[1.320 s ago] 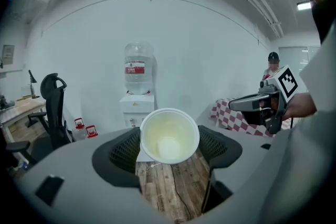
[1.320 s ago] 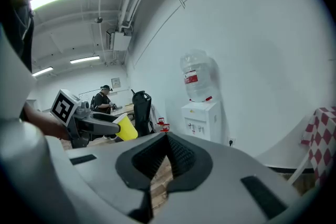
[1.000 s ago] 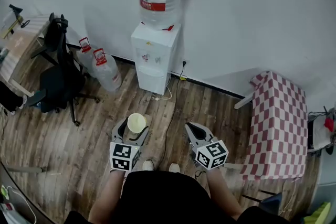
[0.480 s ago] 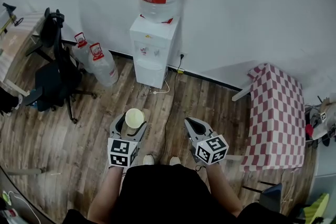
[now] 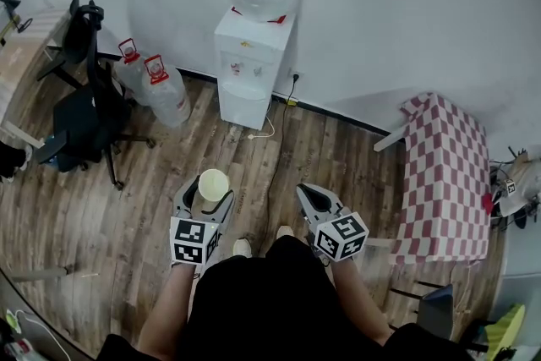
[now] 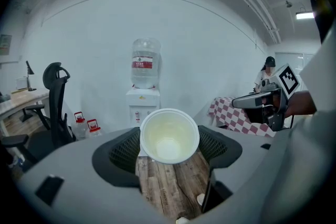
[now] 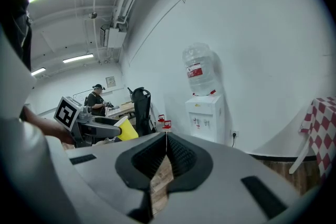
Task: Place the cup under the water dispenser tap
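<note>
Left claw (image 6: pixel 169 150) grips the cup (image 6: pixel 169 135) by its sides; right claw (image 7: pixel 166 150) is closed, holding nothing.

Both forearms (image 5: pixel 172 313) reach forward and down from the body, a little apart and converging slightly, and each ends at a gripper topped by its marker cube (image 5: pixel 193 241). The left gripper (image 5: pixel 208 197) points ahead, its jaws spread and pressed against the two sides of a cup (image 6: pixel 169 136), which sits between the pads with its mouth up. The right gripper (image 5: pixel 308 196) is held level with the left one and well apart from it, its jaws brought together with only a thin slit between the pads and nothing in them.
</note>
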`<action>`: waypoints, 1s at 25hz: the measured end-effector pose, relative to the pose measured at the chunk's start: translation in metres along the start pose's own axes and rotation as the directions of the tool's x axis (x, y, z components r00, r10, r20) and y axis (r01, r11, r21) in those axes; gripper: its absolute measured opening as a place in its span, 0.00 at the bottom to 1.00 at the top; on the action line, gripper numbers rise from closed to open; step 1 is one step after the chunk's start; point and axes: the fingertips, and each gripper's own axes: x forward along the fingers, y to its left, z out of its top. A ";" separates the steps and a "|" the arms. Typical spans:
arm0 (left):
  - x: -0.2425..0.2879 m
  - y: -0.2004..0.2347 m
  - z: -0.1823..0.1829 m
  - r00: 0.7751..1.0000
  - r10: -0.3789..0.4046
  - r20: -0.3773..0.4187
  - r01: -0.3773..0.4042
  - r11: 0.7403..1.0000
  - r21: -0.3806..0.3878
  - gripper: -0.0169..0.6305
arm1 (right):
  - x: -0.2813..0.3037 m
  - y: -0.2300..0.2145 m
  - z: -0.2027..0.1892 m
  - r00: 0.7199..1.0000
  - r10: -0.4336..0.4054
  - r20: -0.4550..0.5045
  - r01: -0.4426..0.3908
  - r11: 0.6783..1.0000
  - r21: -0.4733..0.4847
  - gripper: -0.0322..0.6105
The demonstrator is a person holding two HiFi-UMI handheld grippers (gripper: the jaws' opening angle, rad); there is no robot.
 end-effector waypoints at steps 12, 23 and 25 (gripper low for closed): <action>0.043 0.005 0.012 1.000 0.019 -0.023 -0.020 1.000 -0.019 0.58 | 0.040 -0.033 0.007 0.998 0.050 -0.024 -0.050 0.999 0.017 0.08; 0.118 0.008 0.071 0.994 0.107 -0.008 -0.107 0.994 -0.029 0.58 | 0.100 -0.094 0.057 0.977 0.210 -0.039 -0.211 0.977 -0.034 0.08; 0.129 0.008 0.080 0.991 0.133 -0.008 -0.133 0.990 -0.040 0.58 | 0.110 -0.106 0.065 0.969 0.241 -0.048 -0.243 0.969 -0.043 0.08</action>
